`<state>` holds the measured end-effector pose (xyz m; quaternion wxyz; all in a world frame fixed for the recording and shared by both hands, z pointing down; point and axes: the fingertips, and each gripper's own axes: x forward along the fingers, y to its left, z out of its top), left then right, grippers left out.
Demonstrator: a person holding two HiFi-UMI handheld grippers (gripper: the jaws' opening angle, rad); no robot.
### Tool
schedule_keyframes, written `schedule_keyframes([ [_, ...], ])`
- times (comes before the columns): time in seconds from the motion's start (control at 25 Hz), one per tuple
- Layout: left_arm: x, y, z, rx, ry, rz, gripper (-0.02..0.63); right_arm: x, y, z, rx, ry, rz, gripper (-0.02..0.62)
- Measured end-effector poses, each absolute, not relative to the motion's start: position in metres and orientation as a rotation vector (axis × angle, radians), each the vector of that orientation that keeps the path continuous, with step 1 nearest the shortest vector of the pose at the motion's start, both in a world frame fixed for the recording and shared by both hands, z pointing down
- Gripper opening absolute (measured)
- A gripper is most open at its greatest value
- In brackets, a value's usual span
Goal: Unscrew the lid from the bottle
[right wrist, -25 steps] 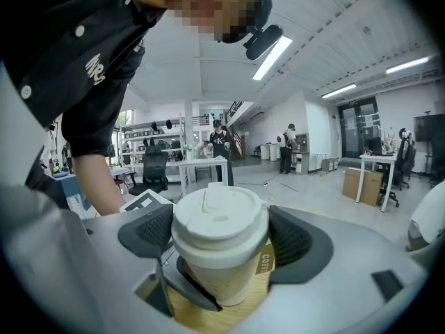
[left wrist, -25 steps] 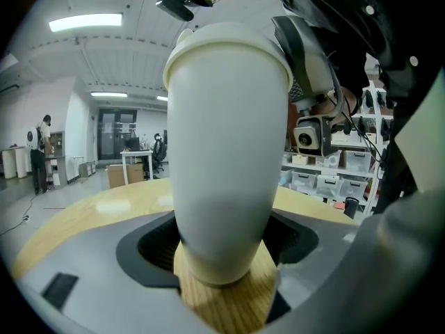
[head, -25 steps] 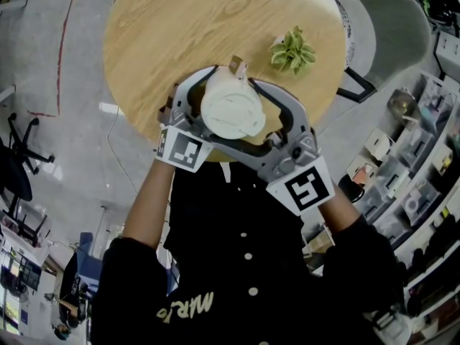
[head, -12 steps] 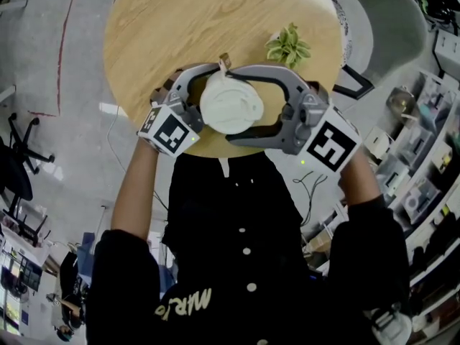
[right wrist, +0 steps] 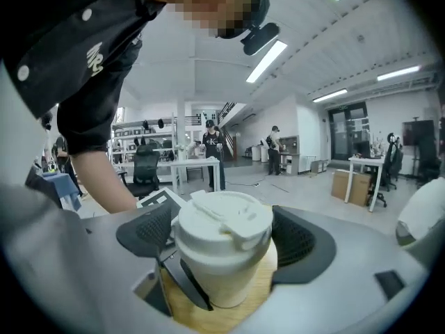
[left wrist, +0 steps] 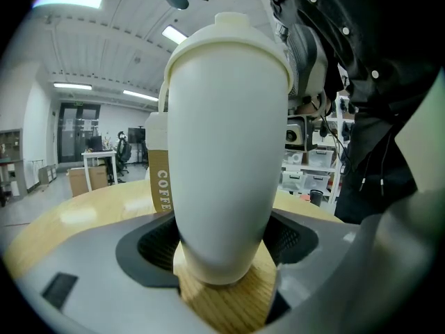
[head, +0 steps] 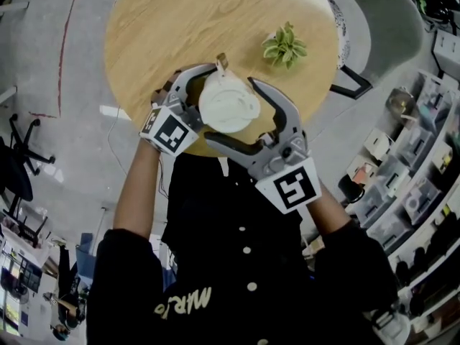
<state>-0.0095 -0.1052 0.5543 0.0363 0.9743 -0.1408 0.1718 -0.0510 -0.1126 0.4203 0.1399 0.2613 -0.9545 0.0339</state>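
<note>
From above, the white, smooth plastic bottle [head: 228, 105] shows only its round lid [head: 230, 100]; the body beneath is hidden, as is part of the left gripper [left wrist: 224, 241] behind it. The bottle stands near the front edge of the round, pale wood-grain table [head: 165, 27].

In the left gripper view the tapering body fills the gap, and the dark ribbed pads [left wrist: 156, 239] clasp it low down. A brown paper-sleeved cup [left wrist: 158, 179] is half hidden behind it, its print cut off.

The right gripper [right wrist: 224, 235] has just been opening. Its mesh-textured pads [right wrist: 299, 239] flank the lid without pressing on it.

A small green leafy plant [head: 284, 47] sits well apart.
</note>
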Motion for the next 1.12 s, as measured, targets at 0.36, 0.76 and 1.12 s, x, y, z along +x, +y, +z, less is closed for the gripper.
schedule_keyframes([
  [0.36, -0.006, -0.104, 0.556, 3.017, -0.306, 0.55, 0.36, -0.05, -0.1, 0.426, -0.157, -2.803, -0.024, 0.431],
  [0.76, -0.008, -0.104, 0.556, 3.015, -0.332, 0.543, 0.36, -0.036, -0.117, 0.42, 0.746, -2.823, 0.272, 0.526],
  [1.12, -0.008, -0.104, 0.556, 3.019, -0.334, 0.534, 0.361, -0.053, -0.11, 0.427, 0.727, -2.75, 0.004, 0.445],
])
